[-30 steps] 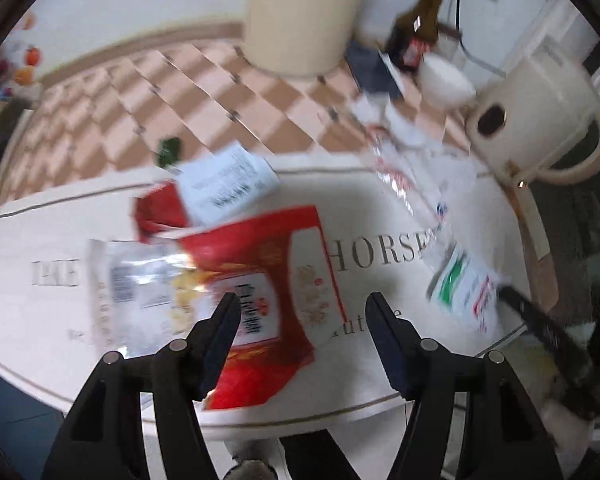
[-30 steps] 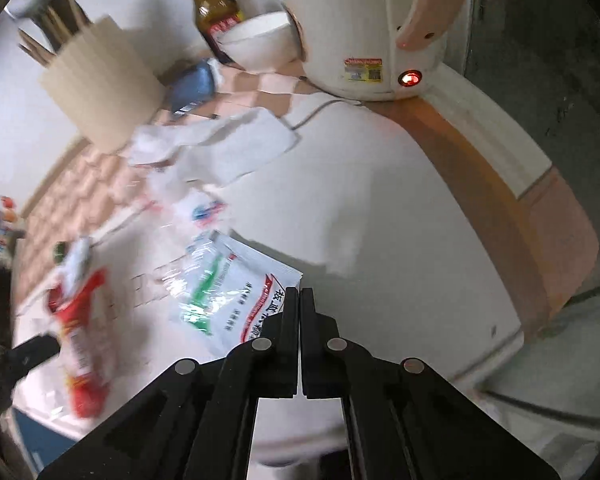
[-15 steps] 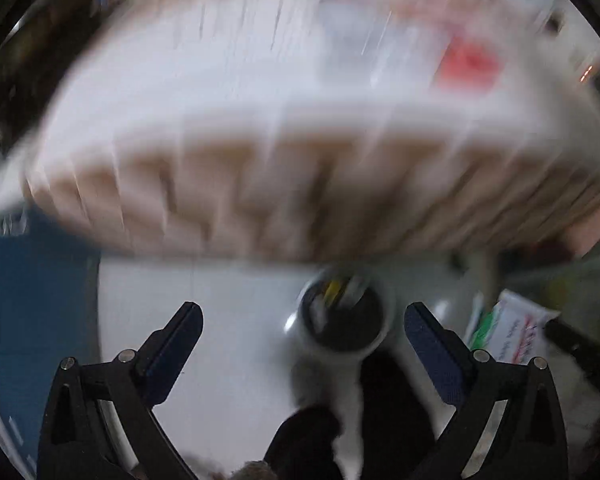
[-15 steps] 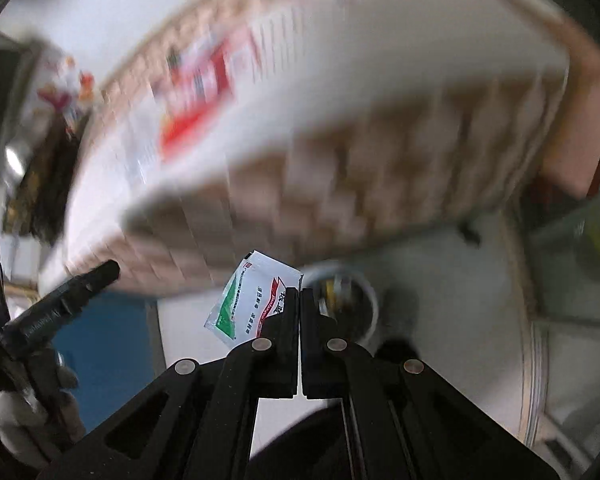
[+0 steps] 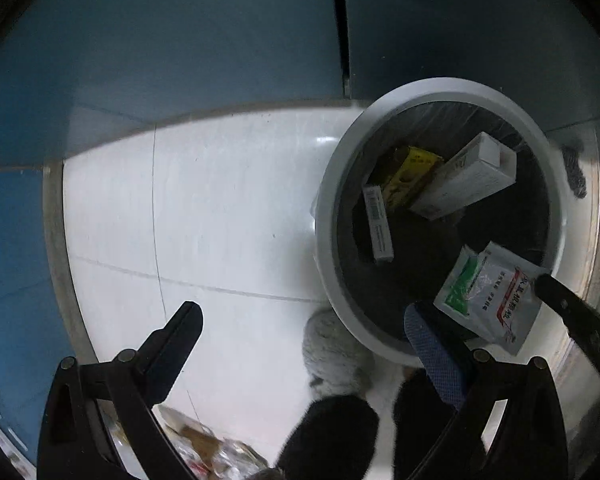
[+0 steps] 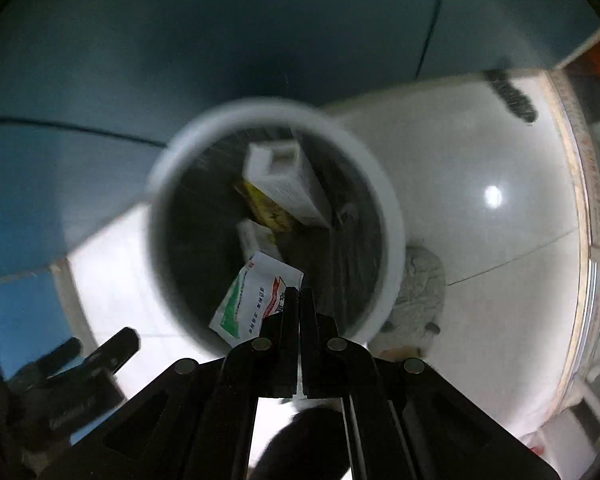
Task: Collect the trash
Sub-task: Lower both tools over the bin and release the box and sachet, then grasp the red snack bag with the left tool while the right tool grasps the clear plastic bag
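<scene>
Right wrist view: we see our right hand-held gripper point(image 6: 299, 294) clamped on the sachet point(image 6: 252, 298), dangling it over the bin point(image 6: 394, 220). Our left hand-held gripper point(image 5: 304, 322) gapes wide, empty, beside the bin.

Both views are dim and cool-toned, with heavy fisheye bending and black vignette corners. In the left wrist view the white floor tiles point(image 5: 228, 208) are the brightest area, lit softly from above, and the picture is fairly sharp; the bin's point(image 5: 328, 216) interior at 2 o'clock falls into deep shadow. The right wrist view is softer (motion blur smears the bin rim point(image 6: 180, 152) at 10 o'clock and the dark shapes at 8 o'clock). A small round glare spot point(image 6: 493, 196) sits on the floor at 3 o'clock. Blue panels point(image 6: 180, 40) along the top fade darker toward the edges.
</scene>
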`<state>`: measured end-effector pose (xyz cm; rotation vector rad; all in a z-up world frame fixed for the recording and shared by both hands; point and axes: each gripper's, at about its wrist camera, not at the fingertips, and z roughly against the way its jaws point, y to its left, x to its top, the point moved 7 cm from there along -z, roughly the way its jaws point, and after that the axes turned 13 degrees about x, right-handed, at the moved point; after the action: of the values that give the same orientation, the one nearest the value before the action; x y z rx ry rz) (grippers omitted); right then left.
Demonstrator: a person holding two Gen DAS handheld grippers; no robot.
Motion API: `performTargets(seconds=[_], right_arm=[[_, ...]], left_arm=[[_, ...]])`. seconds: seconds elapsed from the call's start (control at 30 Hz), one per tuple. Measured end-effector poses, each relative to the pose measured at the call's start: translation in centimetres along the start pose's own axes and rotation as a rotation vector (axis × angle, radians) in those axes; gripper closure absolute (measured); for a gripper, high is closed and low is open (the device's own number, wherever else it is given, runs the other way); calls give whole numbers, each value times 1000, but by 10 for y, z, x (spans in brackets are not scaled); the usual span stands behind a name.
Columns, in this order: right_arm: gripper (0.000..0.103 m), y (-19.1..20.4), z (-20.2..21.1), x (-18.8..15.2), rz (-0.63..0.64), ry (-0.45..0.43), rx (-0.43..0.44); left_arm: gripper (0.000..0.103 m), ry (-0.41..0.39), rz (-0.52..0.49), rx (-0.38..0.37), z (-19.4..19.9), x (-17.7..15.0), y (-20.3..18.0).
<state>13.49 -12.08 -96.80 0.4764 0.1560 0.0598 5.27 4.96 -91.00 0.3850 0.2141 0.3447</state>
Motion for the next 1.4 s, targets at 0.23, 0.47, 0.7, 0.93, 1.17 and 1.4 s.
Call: performTargets(seconds=[0.23,0.47,0.7,0.93,1.17,1.4], right_arm=[[32,3,52,-7,-3,20,-20],[13,90,281,-51,89,-66,51],[13,171,460,-40,167,-271,133],[13,186,548,91,146,-430,149],[13,170,554,236,124,-362,90],[12,178,534,297,139,-347,96]], left_arm=[[0,-67,-37,6,115,-32,61],[0,-233,-23,-40,322,-75,150],[0,-453,72,27,461,-31,212],[0,-508,106,54,547,110,196],[1,-286,99,-116,536,235,137],[49,-142,159,-158,509,282,112]])
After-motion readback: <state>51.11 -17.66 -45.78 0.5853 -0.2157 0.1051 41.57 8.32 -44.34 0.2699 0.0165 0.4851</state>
